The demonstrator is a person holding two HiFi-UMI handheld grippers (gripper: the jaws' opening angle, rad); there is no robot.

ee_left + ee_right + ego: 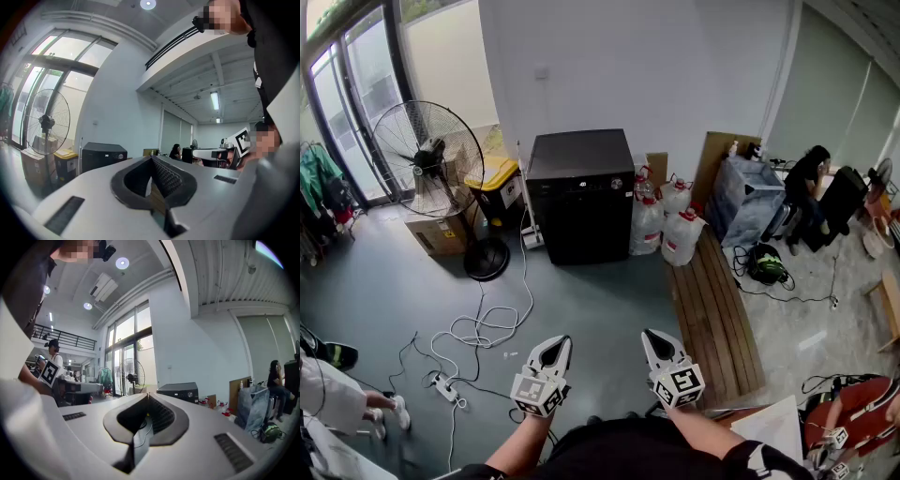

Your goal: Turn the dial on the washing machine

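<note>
The washing machine (581, 192) has a dark matt casing and a silvery dial (617, 184). The floor (581, 300) is smooth with a dull sheen, and the slatted bench (712, 319) is bare wood. The jugs (680, 236) are translucent plastic. The left gripper (151, 158) and right gripper (147, 394) have smooth white plastic shells and ribbed black pads (161, 416).

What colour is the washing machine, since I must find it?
Black washing machine, clearest in head view.
</note>
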